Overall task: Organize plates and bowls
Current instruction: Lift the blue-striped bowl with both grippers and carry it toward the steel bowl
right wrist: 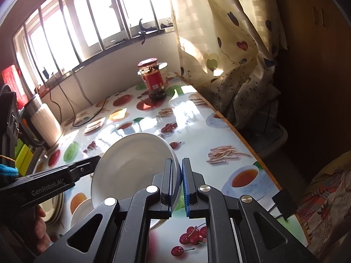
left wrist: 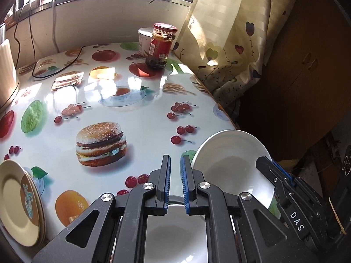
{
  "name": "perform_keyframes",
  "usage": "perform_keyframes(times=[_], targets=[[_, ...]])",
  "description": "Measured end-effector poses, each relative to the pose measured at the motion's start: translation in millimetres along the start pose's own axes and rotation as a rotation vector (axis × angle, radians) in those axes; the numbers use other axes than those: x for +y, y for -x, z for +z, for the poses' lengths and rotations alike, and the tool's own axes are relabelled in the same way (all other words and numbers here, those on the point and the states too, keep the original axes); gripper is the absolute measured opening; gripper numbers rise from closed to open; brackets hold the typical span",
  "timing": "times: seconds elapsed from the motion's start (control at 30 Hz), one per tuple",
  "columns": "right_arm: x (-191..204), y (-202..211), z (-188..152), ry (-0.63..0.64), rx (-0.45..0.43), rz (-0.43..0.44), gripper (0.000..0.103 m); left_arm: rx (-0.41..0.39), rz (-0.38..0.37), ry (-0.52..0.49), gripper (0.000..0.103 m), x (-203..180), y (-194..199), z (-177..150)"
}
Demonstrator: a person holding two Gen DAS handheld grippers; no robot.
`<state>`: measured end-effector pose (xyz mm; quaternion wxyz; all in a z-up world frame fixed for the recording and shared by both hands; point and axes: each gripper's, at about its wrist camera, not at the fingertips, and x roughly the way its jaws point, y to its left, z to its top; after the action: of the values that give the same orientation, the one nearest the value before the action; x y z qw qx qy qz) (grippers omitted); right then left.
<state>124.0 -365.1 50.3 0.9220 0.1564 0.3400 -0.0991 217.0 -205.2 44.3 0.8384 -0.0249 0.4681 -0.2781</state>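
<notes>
Right tongs (right wrist: 177, 175) clamped on one tilted white bowl (right wrist: 131, 164), left tongs (left wrist: 175, 175) together, second bowl (left wrist: 175, 236) beneath, one jar (left wrist: 161, 46)

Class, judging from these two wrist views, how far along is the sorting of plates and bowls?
Done: beige plates sit stacked at the table's left edge. In hand: the right gripper is shut on the rim of a tilted white bowl, lifted over another white bowl on the table. The left gripper is shut, holding nothing. Left: nest the lifted bowl into the other.

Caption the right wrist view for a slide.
Right gripper fingers pinch the rim of a tilted white ceramic bowl above the fruit-print tablecloth.
</notes>
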Motion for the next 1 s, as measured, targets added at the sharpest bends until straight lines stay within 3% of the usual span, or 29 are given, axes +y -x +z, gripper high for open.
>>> perform_keyframes(times=[0.13,0.23,0.33,0.43,0.6,1.0], targets=[[-1,1,-2,-0.007,0.001,-0.002,0.009,-0.019,-0.067,0.034,0.01,6,3,0],[-4,-1,-2,-0.021,0.004,-0.002,0.009,0.003,-0.138,0.054,0.025,8,1,0],[-4,-5,-4,-0.02,0.016,-0.002,0.009,0.049,-0.142,0.038,0.027,2,-8,-4],[-4,-11,-8,-0.027,0.035,-0.001,0.009,0.086,-0.069,0.007,0.027,-6,-20,-7],[-8,-19,-13,-0.038,0.057,-0.002,0.009,0.149,-0.014,0.006,0.027,-7,-38,-9],[-27,-32,-20,-0.08,0.088,-0.02,0.009,0.222,0.025,-0.041,0.027,-18,-60,-13]])
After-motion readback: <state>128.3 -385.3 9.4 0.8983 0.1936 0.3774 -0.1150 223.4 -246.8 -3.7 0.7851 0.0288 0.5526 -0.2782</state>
